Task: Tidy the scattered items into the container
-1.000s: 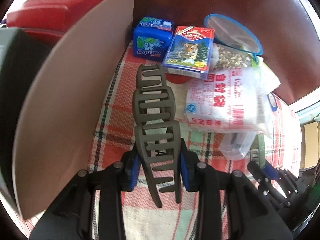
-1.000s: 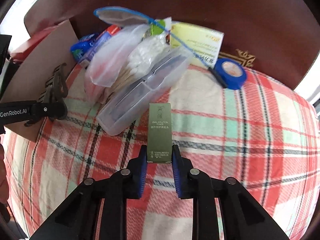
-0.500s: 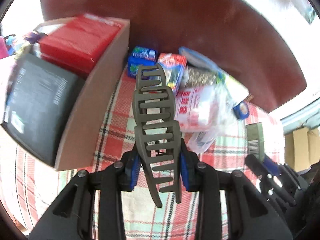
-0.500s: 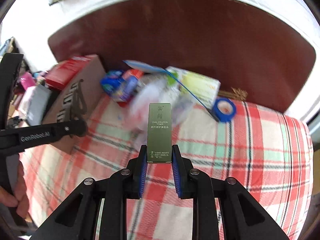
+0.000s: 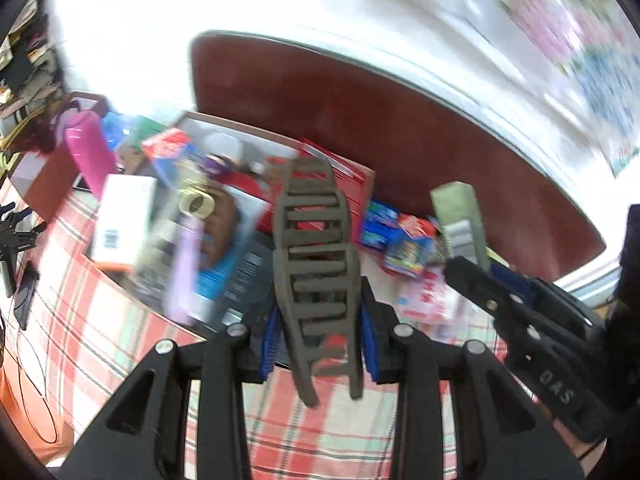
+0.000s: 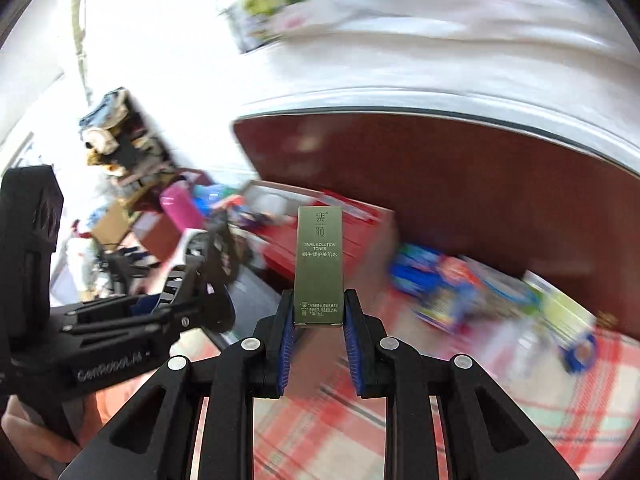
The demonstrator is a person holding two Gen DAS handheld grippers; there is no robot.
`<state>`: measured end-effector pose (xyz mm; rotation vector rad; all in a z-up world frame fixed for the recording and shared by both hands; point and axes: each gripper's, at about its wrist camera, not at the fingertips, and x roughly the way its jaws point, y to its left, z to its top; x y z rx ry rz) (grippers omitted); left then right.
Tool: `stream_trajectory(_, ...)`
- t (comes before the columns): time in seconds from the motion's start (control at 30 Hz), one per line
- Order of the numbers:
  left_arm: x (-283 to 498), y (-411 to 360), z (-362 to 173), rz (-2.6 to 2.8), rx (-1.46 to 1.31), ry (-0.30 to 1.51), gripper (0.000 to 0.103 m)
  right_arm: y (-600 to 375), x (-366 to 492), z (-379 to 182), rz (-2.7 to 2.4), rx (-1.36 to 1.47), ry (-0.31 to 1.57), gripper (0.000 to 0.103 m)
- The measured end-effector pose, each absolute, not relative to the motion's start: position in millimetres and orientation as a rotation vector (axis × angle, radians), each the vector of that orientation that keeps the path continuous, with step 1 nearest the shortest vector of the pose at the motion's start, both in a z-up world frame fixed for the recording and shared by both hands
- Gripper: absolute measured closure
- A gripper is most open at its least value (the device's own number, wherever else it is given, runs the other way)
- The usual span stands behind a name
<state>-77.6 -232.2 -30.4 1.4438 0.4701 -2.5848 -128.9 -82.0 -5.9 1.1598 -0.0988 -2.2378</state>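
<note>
While left claw (image 5: 318, 312) grips hair clip (image 5: 314, 256), right claw (image 6: 319, 322) grips toner box (image 6: 319, 264): position over cardboard box (image 5: 362, 184), lower, release one at a time.

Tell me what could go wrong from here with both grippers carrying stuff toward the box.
1. The left gripper grips the hair claw near its lower end, so the long free part might swing or snag on the cardboard box rim.
2. The box already looks crowded, so an item might land on top and slide out.
3. The right gripper with the toner box is close by; the two might bump.
</note>
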Motion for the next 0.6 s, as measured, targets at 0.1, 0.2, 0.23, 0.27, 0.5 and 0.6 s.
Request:
stream_trajectory(0.1, -92.6, -264.6, -32.6, -2.573, 1.487, 0.417, 0.07, -124.1, -151.4, -12.1, -2.159, 1.181, -0.106, 0.079)
stream_trajectory(0.2, -107.9, -294.8, -39.6, -2.577, 1.479, 0.394, 0.07, -162.2, -179.1, -30.0, -2.082, 1.23, -0.143, 0.078)
stream_trajectory(0.23, -113.5, -306.5, -42.7, -2.578, 1.468, 0.408, 0.07, -175.9, -188.7, -37.0, -2.064, 1.247, -0.145, 0.079)
stream_trajectory(0.27, -118.0, -315.0, -46.2, -2.576, 1.468, 0.42, 0.07, -184.1, -195.2, -42.8, -2.049, 1.262, -0.15, 0.078)
stream_trajectory(0.5, -148.5, -351.5, -64.9, -2.556, 1.492, 0.445, 0.07, -225.8, -230.3, -75.7, -2.02, 1.357, -0.142, 0.078)
stream_trajectory(0.6, -152.4, -353.9, -67.3, -2.551, 1.509, 0.458, 0.07, -228.3, -236.6, -80.6, -2.023, 1.387, -0.144, 0.078)
